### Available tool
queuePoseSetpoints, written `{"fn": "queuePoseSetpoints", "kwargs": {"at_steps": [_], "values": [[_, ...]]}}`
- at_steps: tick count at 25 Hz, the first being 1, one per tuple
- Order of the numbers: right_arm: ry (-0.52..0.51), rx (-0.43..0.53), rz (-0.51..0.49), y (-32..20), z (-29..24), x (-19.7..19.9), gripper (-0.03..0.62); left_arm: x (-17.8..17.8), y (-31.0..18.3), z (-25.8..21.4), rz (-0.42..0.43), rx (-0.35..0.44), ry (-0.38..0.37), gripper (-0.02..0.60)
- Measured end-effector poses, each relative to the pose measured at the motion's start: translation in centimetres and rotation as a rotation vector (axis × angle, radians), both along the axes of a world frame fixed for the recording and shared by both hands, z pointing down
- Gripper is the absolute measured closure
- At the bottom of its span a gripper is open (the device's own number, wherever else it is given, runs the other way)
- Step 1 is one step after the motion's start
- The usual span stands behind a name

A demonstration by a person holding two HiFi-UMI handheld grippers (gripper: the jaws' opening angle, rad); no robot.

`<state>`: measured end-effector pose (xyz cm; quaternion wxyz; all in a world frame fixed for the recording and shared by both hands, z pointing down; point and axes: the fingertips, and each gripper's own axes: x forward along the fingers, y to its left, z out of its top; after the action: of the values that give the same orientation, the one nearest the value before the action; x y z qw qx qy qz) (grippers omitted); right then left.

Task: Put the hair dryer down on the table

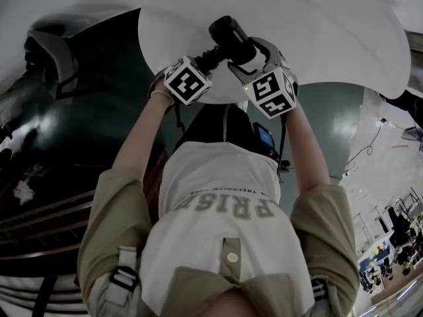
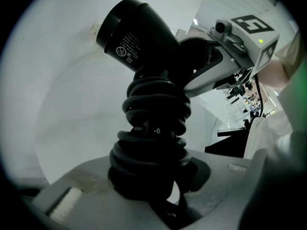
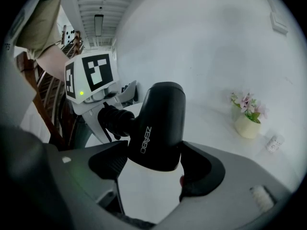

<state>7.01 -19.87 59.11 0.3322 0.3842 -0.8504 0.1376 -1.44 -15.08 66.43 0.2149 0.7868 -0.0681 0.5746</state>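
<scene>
A black hair dryer hangs over the near edge of a round white table, held between both grippers. My left gripper is shut on its handle, which is wrapped in coils of black cord. The barrel points up and away in the left gripper view. My right gripper is closed around the barrel, with both pads against its sides. In the right gripper view the left gripper shows behind, on the handle.
A small pot of pink flowers and a small white object stand on the table. A dark chair is at the left, beside the table. A cable lies on the floor at the right.
</scene>
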Motion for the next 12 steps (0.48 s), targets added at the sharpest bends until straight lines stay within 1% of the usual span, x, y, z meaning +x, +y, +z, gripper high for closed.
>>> {"fn": "queuePoseSetpoints", "kwargs": {"at_steps": [4, 7, 8, 10, 12], "values": [[-0.021, -0.055, 0.008, -0.1, 0.8, 0.1, 0.241, -0.2, 0.4, 0.5, 0.005, -0.042, -0.034, 0.466], [-0.037, -0.101, -0.002, 0.1, 1.4, -0.1, 0.241, -0.2, -0.3, 0.1, 0.014, -0.009, -0.066, 0.466], [-0.037, -0.118, -0.006, 0.2, 1.7, -0.1, 0.241, -0.3, -0.2, 0.3, 0.011, -0.017, -0.076, 0.466], [-0.036, -0.153, -0.010, 0.1, 2.3, -0.1, 0.241, -0.6, 0.8, 1.1, -0.003, -0.077, -0.098, 0.466], [-0.036, -0.188, -0.008, -0.1, 2.7, -0.1, 0.241, -0.8, 1.0, 1.5, -0.006, -0.105, -0.115, 0.466]]}}
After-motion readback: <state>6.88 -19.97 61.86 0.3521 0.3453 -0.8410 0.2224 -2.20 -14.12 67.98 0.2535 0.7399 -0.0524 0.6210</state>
